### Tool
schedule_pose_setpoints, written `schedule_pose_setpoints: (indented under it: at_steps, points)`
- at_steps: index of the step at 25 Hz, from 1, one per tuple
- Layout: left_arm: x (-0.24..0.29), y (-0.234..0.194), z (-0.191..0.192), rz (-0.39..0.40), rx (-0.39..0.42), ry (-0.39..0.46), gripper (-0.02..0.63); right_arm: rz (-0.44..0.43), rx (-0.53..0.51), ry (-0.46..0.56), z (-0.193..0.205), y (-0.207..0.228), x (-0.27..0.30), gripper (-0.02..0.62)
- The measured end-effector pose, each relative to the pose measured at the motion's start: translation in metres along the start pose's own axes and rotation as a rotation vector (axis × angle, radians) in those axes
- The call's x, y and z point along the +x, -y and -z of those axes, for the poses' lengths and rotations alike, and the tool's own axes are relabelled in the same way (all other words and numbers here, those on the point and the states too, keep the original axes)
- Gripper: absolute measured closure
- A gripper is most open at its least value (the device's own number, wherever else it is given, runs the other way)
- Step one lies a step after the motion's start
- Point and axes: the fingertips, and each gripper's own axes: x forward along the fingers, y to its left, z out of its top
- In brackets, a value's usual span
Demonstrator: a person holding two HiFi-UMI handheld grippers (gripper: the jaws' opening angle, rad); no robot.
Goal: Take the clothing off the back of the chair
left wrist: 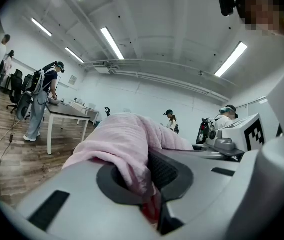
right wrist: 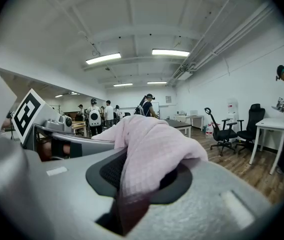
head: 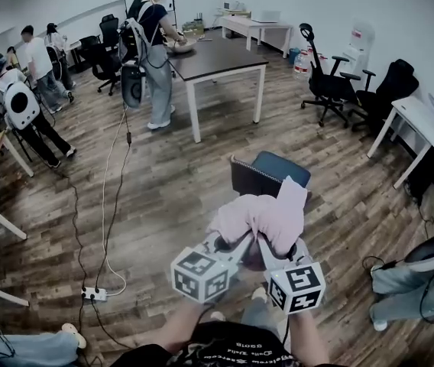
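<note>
Showing one moment from three cameras, we mark the pink clothing (head: pixel 267 219) as a bunched heap carried between the two grippers, in front of our body and above the wooden floor (head: pixel 163 205). We place the chair (head: pixel 265 176) just beyond the heap, its dark back turned toward us and its blue seat behind it. The upper edge of the fabric overlaps the chair in the head view, and we cannot tell whether the two touch.

We read the left gripper (head: pixel 228 249) from its own view: there the left gripper (left wrist: pixel 149 186) has its jaws almost together, pinching a fold of the pink clothing (left wrist: pixel 124 141) between the dark pads, with the rest draped over the jaw tops. We read the right gripper (head: pixel 276 257) likewise: in its own view the right gripper (right wrist: pixel 132 186) is clamped on a thicker fold of the pink clothing (right wrist: pixel 152 144), so its jaws stand a little wider apart. Each gripper carries a marker cube (head: pixel 199 274) at the end nearest us, and the two grippers sit side by side, close together.

Farther off we note a dark-topped table (head: pixel 217 56) with a person (head: pixel 156 52) standing at it, office chairs (head: pixel 328 82) and a white desk (head: pixel 416 117) at the right, and a power strip (head: pixel 93 293) on the floor at the left
</note>
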Motion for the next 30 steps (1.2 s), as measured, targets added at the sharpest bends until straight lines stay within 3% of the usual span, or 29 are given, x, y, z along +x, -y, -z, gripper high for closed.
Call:
schedule_pose_setpoints:
  at_steps: [8, 13, 19, 30]
  points:
    - [-0.025, -0.001, 0.007, -0.002, 0.04, -0.019, 0.566, -0.004, -0.006, -0.006, 0.006, -0.025, -0.004, 0.492]
    - [-0.034, -0.004, 0.002, 0.007, 0.013, 0.008, 0.566, -0.001, -0.03, -0.008, 0.0, -0.035, -0.002, 0.492]
    - [-0.034, 0.003, 0.015, 0.027, -0.005, -0.019, 0.566, 0.014, -0.017, -0.035, 0.013, -0.034, -0.011, 0.492]
    - [-0.034, 0.064, 0.026, 0.049, 0.026, -0.015, 0.566, 0.039, -0.029, 0.004, 0.016, -0.023, -0.072, 0.492]
